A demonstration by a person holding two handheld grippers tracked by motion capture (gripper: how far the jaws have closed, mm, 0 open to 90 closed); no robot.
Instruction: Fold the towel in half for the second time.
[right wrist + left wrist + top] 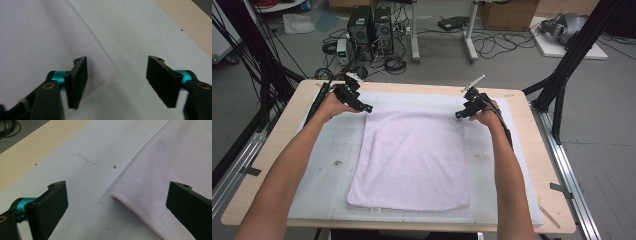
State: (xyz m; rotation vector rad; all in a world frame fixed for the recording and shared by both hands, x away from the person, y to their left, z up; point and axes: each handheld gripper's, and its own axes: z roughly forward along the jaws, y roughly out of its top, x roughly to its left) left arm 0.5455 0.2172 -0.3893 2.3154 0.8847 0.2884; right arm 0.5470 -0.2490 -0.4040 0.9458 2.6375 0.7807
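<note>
We have both forearms in from the near edge of the counter (282, 145), stretched out almost straight and roughly parallel, one on each side of the pale pink rectangular terry towel (412, 160).

Left tool (357, 102): at the towel's far left corner, angled down and inward. In the left gripper view its jaws stand wide apart, nothing pressed between them; the towel's hemmed corner lies in the gap, nearer the right jaw, flat on the mat. Released.

Right tool (467, 110): at the towel's far right corner, also angled down and inward, a grey three-cornered plate sticking up on top. In the right gripper view the jaws are partly closed in but clear of each other; the stitched hem corner sits by the left jaw, the other jaw is over bare mat. Pads aren't pressing on the cloth, so not gripping.

Towel: flat, long side running near to far, centred on the white-grey rectangular mat (327, 165) that covers most of the light wooden counter. Its near edge lies close to the mat's near edge, its far edge between the two tools.

Count: one towel, one mat, two tools, two forearms.

Mat has a few small dark marks left of the towel.
</note>
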